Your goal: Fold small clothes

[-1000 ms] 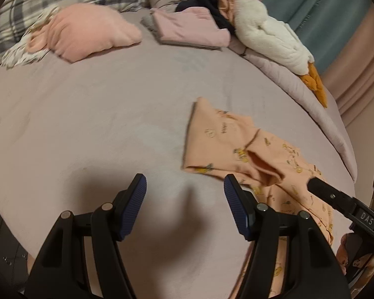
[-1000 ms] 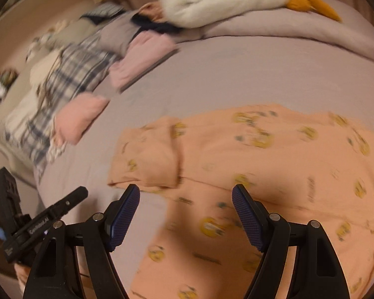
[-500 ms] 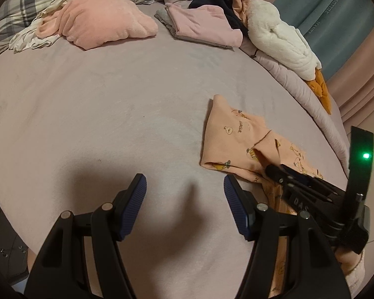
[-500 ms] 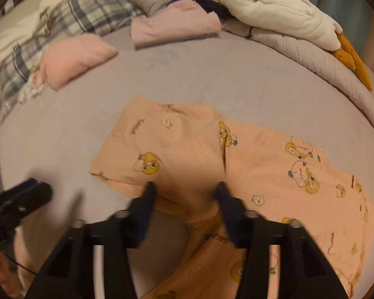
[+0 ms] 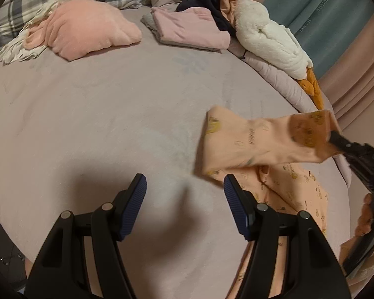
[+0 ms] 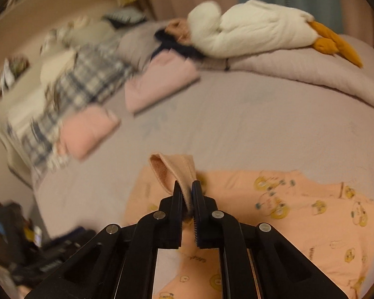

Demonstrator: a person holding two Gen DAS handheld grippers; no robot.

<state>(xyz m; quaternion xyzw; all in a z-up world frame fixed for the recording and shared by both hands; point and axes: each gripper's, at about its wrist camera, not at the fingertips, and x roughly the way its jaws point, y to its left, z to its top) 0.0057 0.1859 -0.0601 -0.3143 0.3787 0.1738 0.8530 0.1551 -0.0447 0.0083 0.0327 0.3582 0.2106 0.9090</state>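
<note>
My right hand-held gripper (image 6: 187,189) pinches a raised fold of the peach printed garment (image 5: 259,147), which lies at the lower right of the frame on the bed (image 5: 112,114), probably a sleeve through the blur, while my left hand-held gripper (image 5: 184,194) hangs wide apart above bare sheet.

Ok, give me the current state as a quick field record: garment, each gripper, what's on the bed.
garment: peach pyjama, one part lifted off the bed
right gripper: shut on the pyjama's cuff
left gripper: open, holds nothing, beside the pyjama
far side: folded pink clothes, pink cushion, plush goose
</note>
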